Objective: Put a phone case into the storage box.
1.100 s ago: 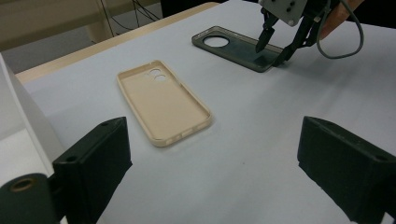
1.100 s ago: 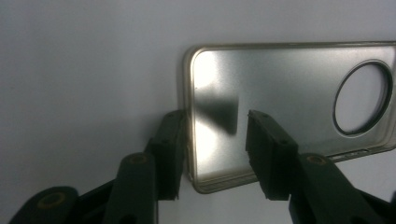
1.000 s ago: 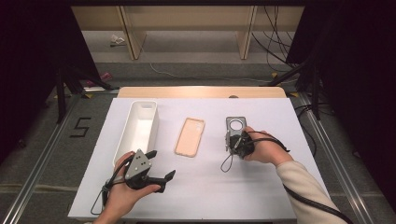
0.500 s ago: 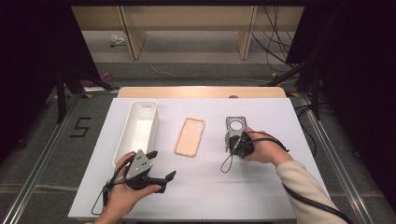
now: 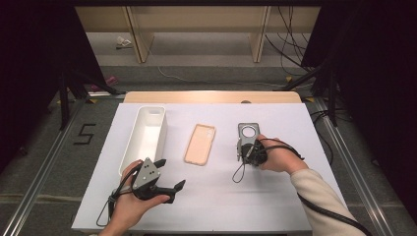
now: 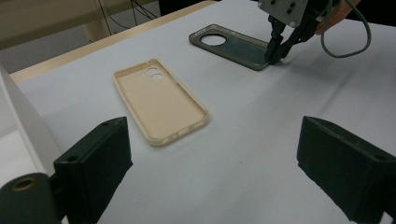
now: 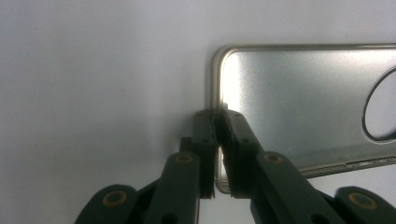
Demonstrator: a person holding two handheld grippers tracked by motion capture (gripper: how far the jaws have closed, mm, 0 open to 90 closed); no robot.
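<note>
- From above, you sit at a white table [image 5: 211, 206] with a gripper in each hand; your forearms come in from the bottom edge.
- Your right gripper [image 5: 244, 149] rests at the near end of a grey phone case [image 5: 247, 133], which lies flat right of the table's centre.
- The right gripper view looks along the jaws and gives what the high view cannot: the two black fingers [image 7: 205, 140] have just been closing and now pinch the thin end rim of the grey phone case [image 7: 299, 102], one finger outside the rim, one inside.
- That same view shows part of the case's round camera opening at its right edge.
- Your left gripper [image 5: 169, 173] rests low at the near left of the table, its jaws spread wide with nothing between them.
- The left gripper view shows those jaws far apart over bare table, with a beige phone case [image 6: 159, 100] lying open side up beyond them, untouched.
- Farther off there, the right gripper [image 6: 275, 53] comes down onto the grey case's near end.
- A long white bin [image 5: 125, 155], seen from above, stands left of the beige phone case [image 5: 199, 143], well apart from the grey one.
</note>
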